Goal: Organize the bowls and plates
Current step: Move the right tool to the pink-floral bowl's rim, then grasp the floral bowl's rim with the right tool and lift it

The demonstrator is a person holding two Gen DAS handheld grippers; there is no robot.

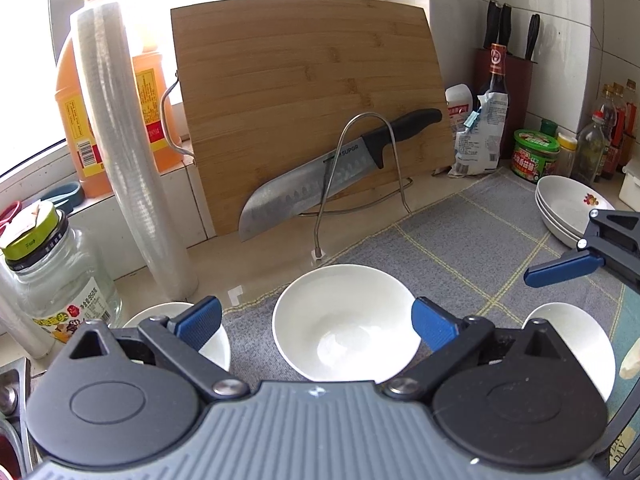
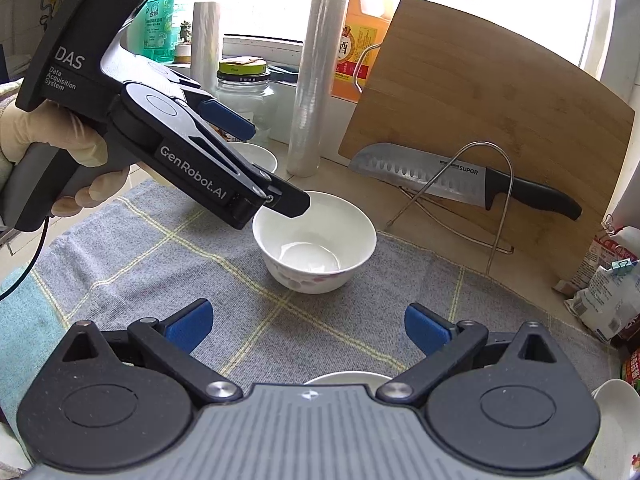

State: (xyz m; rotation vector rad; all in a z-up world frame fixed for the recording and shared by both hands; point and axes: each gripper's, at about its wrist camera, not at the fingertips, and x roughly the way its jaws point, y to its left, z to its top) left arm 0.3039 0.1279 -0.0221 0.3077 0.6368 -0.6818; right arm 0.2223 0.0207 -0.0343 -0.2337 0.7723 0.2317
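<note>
At nine o'clock in the left wrist view a white bowl [image 1: 176, 320] sits half hidden; at centre the floral bowl [image 1: 346, 324] lies between the wide, empty left gripper [image 1: 316, 322]. At three o'clock another bowl [image 1: 568, 344] waits, with stacked plates [image 1: 572, 210] at two. The right gripper [image 2: 308, 326] gapes wide, empty. Bowls remain scattered; most sorting looks undone.

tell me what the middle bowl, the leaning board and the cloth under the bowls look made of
Middle bowl: probably glazed ceramic, white and glossy with window glare inside. Board: bamboo or wood, with matte jointed strips and grain. Cloth: woven fabric, dull grey with yellow grid lines.
</note>
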